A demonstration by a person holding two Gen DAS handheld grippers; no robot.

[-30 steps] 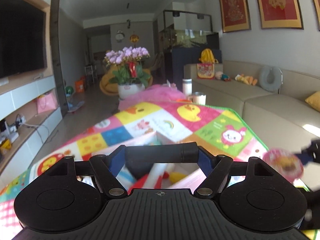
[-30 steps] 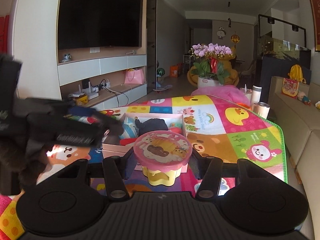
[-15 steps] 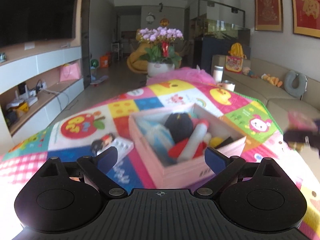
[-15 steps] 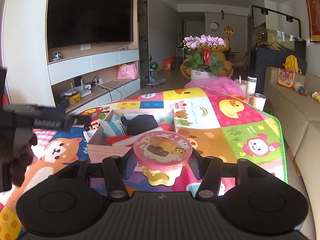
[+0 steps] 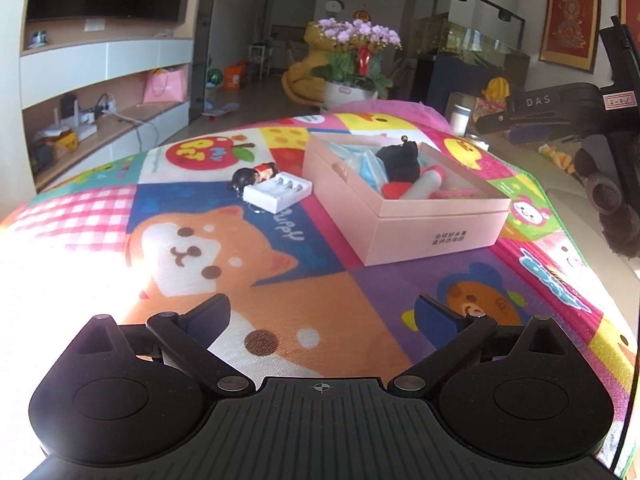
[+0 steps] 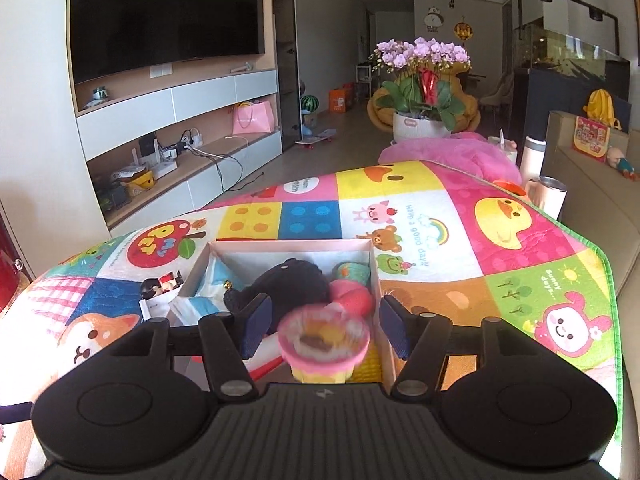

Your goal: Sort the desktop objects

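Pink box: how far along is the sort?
Done: the pink box already holds a black plush, a white tube and other items. In hand: the right tool is open over the box, with the pink-lidded toy blurred between its fingers, apparently dropping in. Left: the white charger and small figurine lie on the mat; the left tool is open, empty.
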